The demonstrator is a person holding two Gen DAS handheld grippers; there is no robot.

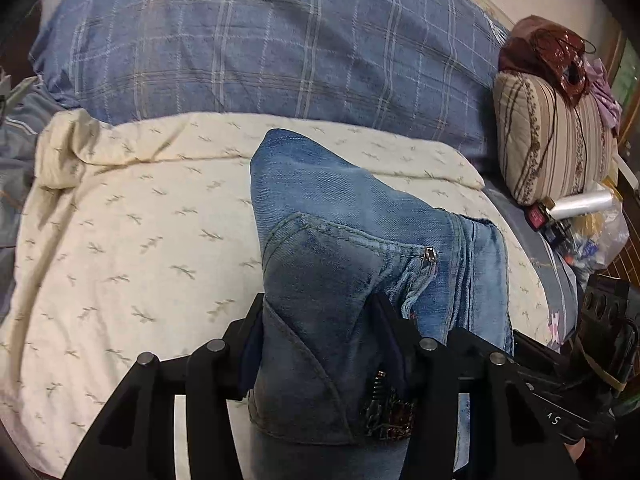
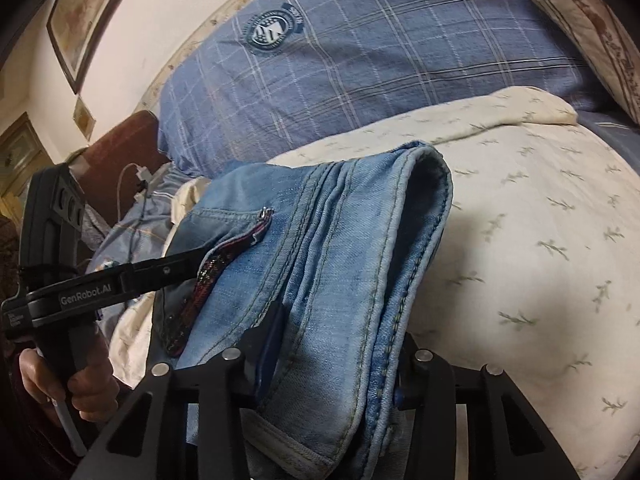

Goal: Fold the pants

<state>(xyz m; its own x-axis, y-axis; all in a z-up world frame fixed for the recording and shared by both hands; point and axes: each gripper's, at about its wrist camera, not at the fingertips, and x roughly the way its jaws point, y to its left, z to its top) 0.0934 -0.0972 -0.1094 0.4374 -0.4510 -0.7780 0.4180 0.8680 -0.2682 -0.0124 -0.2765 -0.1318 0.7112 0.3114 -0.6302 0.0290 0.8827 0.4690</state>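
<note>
The bed (image 1: 120, 240), spread with a cream leaf-print sheet, is carrying everything, with a blue plaid pillow (image 1: 260, 52) lying behind. Over the sheet the jeans (image 1: 332, 264) are hanging as a thick folded bundle, raised clear of it at the near end.

The left gripper (image 1: 320, 344) is pinching the pocket side of the denim, and the right gripper (image 2: 332, 344) is pinching the stacked hem and seam layers. To do this fold well, I judge both grips should be travelling level and together, laying the far edge down first so the layers are not sliding apart.

The right view is showing the person's hand (image 2: 76, 380) on the other gripper's handle and a framed picture on the wall; the left view is showing a striped cushion (image 1: 556, 140) and small clutter beside it.
</note>
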